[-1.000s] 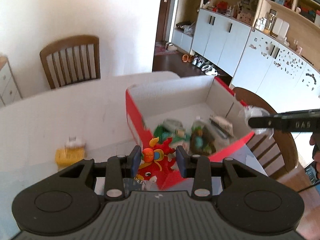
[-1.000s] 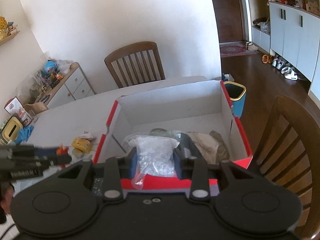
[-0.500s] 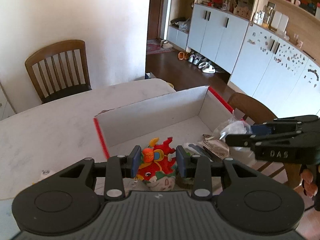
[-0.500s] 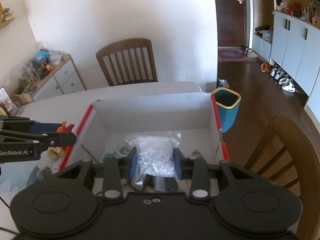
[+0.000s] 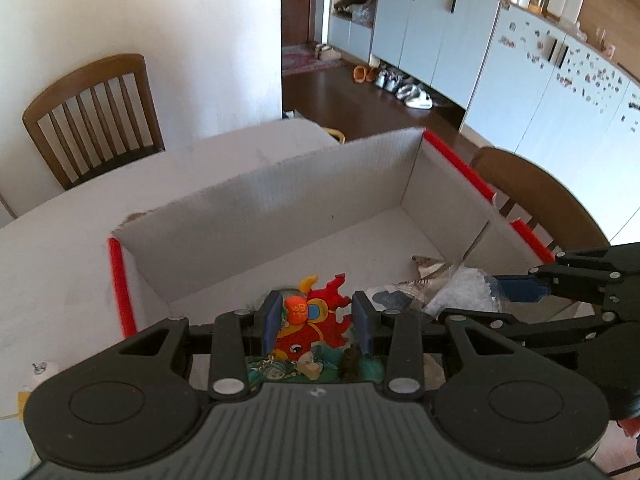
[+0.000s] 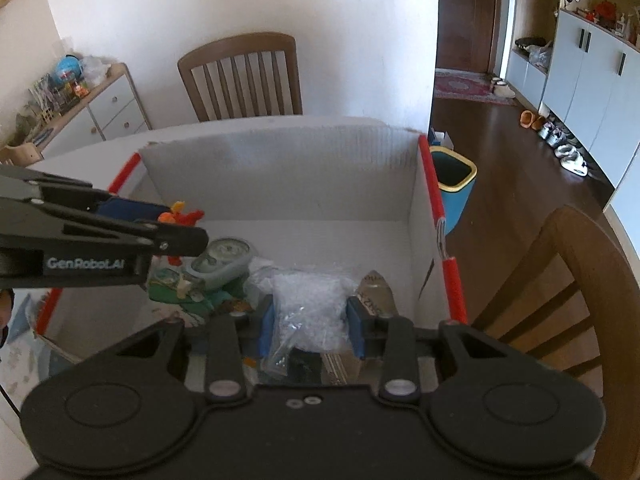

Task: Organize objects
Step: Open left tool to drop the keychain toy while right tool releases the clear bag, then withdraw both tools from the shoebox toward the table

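A white cardboard box with red edges (image 5: 280, 196) (image 6: 280, 168) sits on the pale table. My left gripper (image 5: 316, 320) is shut on a red and orange plush toy (image 5: 316, 320), held over the box's near left part. In the right wrist view this gripper (image 6: 176, 224) enters from the left with the toy's (image 6: 182, 218) tips showing. My right gripper (image 6: 310, 320) is shut on a clear plastic bag of white bits (image 6: 310, 304) above the box's near right side; in the left wrist view the right gripper (image 5: 520, 284) holds the bag (image 5: 460, 296).
Inside the box lie a green packet (image 6: 176, 284), a round tin (image 6: 224, 256) and a brownish paper bag (image 6: 374, 292). Wooden chairs stand behind the table (image 6: 244, 76) and at the right (image 6: 560, 280). A blue bin (image 6: 456, 188) is on the floor.
Both grippers moved forward and down over the box with their loads; the box now fills both views and the left gripper is over its inside instead of its outer left wall.
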A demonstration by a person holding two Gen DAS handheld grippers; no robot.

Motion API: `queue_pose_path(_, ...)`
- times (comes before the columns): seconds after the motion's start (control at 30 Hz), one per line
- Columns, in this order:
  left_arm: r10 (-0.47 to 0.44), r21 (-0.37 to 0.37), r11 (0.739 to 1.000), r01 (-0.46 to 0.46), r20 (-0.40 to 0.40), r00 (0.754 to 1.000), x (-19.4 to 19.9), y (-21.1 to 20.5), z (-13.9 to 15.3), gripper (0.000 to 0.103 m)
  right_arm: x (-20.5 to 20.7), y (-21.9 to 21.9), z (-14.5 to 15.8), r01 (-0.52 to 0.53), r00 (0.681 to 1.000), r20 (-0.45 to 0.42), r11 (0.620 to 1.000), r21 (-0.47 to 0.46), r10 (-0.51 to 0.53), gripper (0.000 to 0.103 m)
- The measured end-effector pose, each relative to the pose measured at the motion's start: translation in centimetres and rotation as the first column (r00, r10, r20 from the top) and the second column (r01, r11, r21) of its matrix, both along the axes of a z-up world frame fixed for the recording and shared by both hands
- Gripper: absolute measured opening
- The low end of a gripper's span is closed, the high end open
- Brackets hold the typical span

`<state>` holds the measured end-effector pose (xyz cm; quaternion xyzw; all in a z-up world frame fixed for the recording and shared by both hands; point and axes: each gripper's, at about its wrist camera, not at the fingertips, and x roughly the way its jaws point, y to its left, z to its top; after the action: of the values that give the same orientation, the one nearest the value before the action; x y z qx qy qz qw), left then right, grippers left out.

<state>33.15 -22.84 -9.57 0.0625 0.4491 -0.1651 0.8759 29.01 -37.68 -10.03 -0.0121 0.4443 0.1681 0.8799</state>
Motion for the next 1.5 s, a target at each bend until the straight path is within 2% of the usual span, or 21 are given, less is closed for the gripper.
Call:
queue_pose_path(0.27,-0.007,0.037,0.999,0.009,-0.051,0.999,0.8,-0.7,-2.2,0.037,0.1,-0.4,-1.0,-0.01,1.0,-0.012,1.0,0.002,0.01,0.038)
queue_pose_path(0.57,0.004,0.037,0.999,-0.001,-0.075,0.997,1.0,-0.3,-3.1,0.039,-0.7,-1.0,0.2,-0.011,1.0,0.007,1.0,0.02,0.011,0.05)
queue_pose_path(0.63,0.005,0.029,1.0,-0.003,-0.077,0.997,1.0,-0.1,-3.1,0.044,-1.0,-1.2,0.6,-0.002,1.0,0.013,1.0,0.03,0.001,0.053)
queue_pose_path(0.7,0.007,0.019,1.0,-0.006,-0.069,0.998,0.8,0.1,-2.9,0.06,-1.3,-1.5,1.0,0.008,1.0,0.015,0.999,0.043,-0.009,0.057)
queue_pose_path(0.97,-0.002,-0.008,1.0,0.002,-0.03,1.0,-1.1,0.9,-1.4,0.061,-2.7,-1.5,2.8,0.015,0.999,0.036,0.998,0.056,-0.018,0.061)
queue_pose_path(1.23,0.019,-0.09,0.996,-0.018,0.014,1.0,-3.8,2.9,1.4,0.061,-4.6,-0.9,5.1,0.027,0.997,0.065,0.998,0.065,-0.031,0.063)
queue_pose_path(1.5,0.007,-0.137,0.991,0.007,0.098,0.995,-7.1,5.5,4.5,0.061,-6.6,0.6,7.3,0.031,0.994,0.098,0.997,0.072,-0.038,0.07)
